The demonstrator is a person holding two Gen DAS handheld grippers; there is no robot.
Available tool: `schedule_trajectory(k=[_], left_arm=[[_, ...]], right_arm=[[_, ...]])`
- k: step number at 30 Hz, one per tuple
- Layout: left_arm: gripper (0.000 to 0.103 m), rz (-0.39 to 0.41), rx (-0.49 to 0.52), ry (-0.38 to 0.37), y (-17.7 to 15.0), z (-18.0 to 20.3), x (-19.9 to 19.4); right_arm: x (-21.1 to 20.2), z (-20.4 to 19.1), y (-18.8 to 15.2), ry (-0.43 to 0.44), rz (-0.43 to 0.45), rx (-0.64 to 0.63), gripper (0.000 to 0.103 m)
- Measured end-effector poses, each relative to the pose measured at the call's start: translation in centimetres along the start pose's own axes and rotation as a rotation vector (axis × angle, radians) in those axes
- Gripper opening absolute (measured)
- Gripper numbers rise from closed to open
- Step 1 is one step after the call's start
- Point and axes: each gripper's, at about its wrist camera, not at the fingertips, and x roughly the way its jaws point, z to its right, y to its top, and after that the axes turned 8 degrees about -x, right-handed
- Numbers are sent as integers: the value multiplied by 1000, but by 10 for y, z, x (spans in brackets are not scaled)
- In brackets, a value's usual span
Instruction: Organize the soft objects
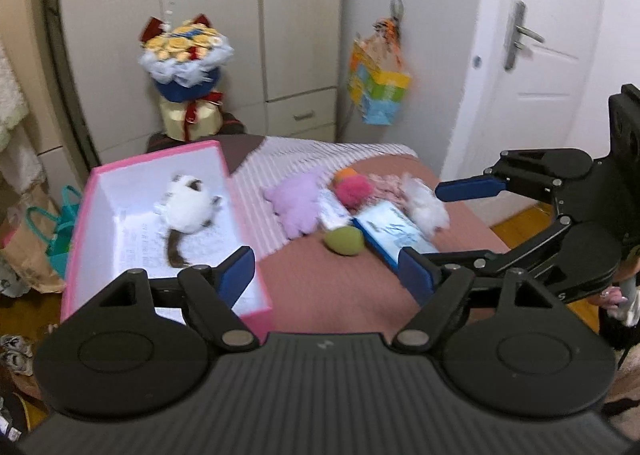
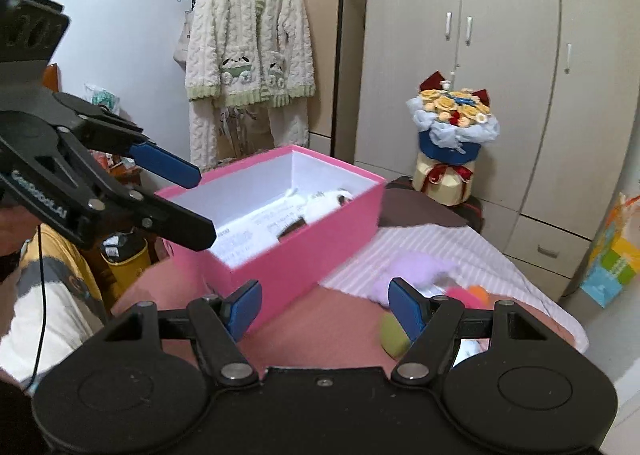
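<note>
A pink box with a white inside stands open on the bed, and a white-and-brown plush cat lies in it. To its right lie a purple plush, a pink pompom, a green ball, a white fluffy toy and tissue packs. My left gripper hovers open over the box's near right corner, nothing between its pads. My right gripper is open and empty, near the box and the green ball. Each gripper shows in the other's view: right gripper, left gripper.
The bed's pink cover runs to its right edge by a white door. A bouquet stands behind the bed before the wardrobe. A paper bag hangs there. A fleecy robe hangs at left. Bags sit on the floor.
</note>
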Motion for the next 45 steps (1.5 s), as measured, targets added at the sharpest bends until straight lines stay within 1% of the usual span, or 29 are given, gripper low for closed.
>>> schedule_trajectory(k=[2, 4, 7, 10, 13, 16, 18, 19, 21, 23, 25, 27, 31, 34, 37, 40, 42, 44, 45], left_arm=[[78, -8, -4, -33, -2, 8, 9], [78, -8, -15, -62, -3, 16, 18], [78, -4, -20, -84, -7, 28, 37], [78, -22, -31, -106, -11, 37, 59], [78, -25, -44, -95, -17, 42, 81], [77, -16, -37, -62, -24, 48, 103], [75, -18, -42, -66, -29, 49, 117], [75, -23, -67, -86, -32, 48, 124], [74, -57, -118, -111, -34, 47, 138], [71, -81, -145, -116, -38, 47, 151], [64, -83, -162, -102, -40, 46, 162], [61, -84, -169, -105, -41, 46, 172], [50, -76, -194, -139, -43, 45, 186], [45, -47, -213, -167, -45, 45, 188], [44, -29, -222, -159, -45, 47, 192], [44, -26, -213, -119, -47, 50, 196], [44, -44, -223, -113, -49, 50, 201], [48, -70, -259, -121, -50, 47, 207], [48, -86, -282, -129, -51, 44, 211]], right_arm=[[-8, 5, -14, -19, 4, 11, 79], [-10, 10, -29, -36, 7, 42, 79], [-5, 19, -50, -29, -1, 93, 79], [4, 29, -67, -21, -2, 140, 80], [9, 30, -87, -48, 46, 143, 81], [21, 35, -105, -64, 63, 141, 83], [28, 42, -116, -83, 56, 154, 83], [33, 46, -121, -93, 47, 163, 83], [43, 53, -128, -101, 22, 178, 83], [52, 57, -136, -102, -3, 185, 83], [61, 58, -141, -104, -19, 187, 83], [68, 58, -143, -105, -34, 185, 83], [78, 62, -146, -104, -47, 204, 83], [84, 68, -149, -93, -55, 237, 83], [90, 69, -147, -81, -59, 258, 84], [94, 67, -146, -88, -66, 259, 86], [95, 65, -145, -99, -72, 254, 86], [97, 63, -145, -113, -80, 244, 88], [98, 62, -145, -118, -81, 237, 88]])
